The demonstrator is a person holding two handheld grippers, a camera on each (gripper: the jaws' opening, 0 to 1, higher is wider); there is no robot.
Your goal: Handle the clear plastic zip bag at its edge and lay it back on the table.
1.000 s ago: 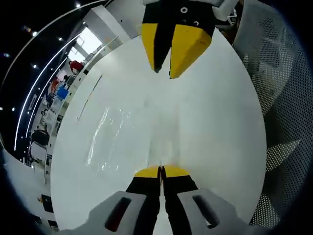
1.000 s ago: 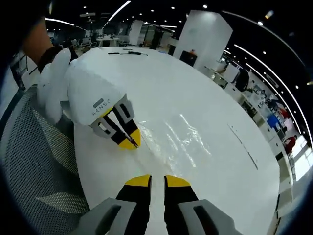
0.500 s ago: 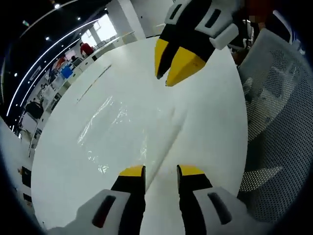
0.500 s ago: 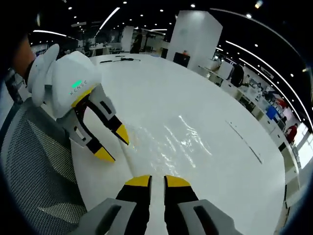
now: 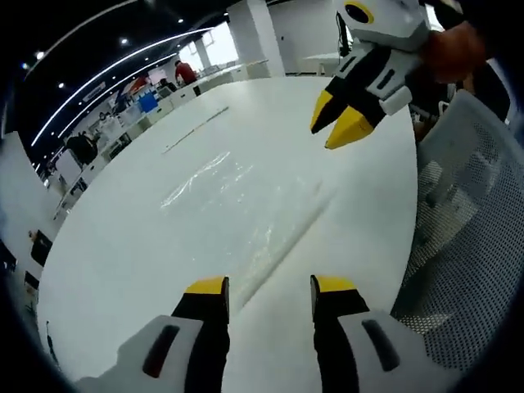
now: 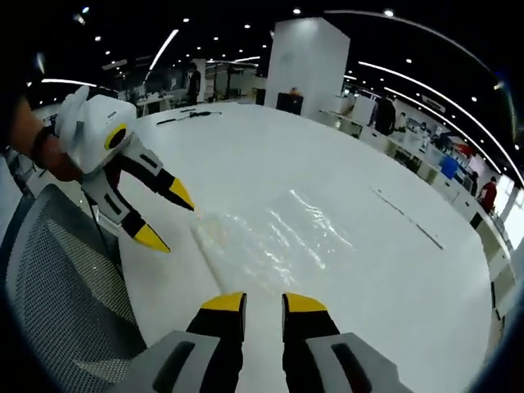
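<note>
The round white table (image 5: 123,237) is taking up most of both views, with a grey mesh chair (image 6: 57,270) sitting at its edge. The clear plastic zip bag (image 6: 270,241) is lying flat on the tabletop, free of both tools. The left gripper (image 5: 268,288) is hovering with jaws wide apart; the right gripper (image 6: 264,304) is showing a narrow gap, holding nothing

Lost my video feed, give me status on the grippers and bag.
Left gripper open, empty. Right gripper nearly closed, empty. Bag flat on table, untouched. Nothing in the way.
</note>
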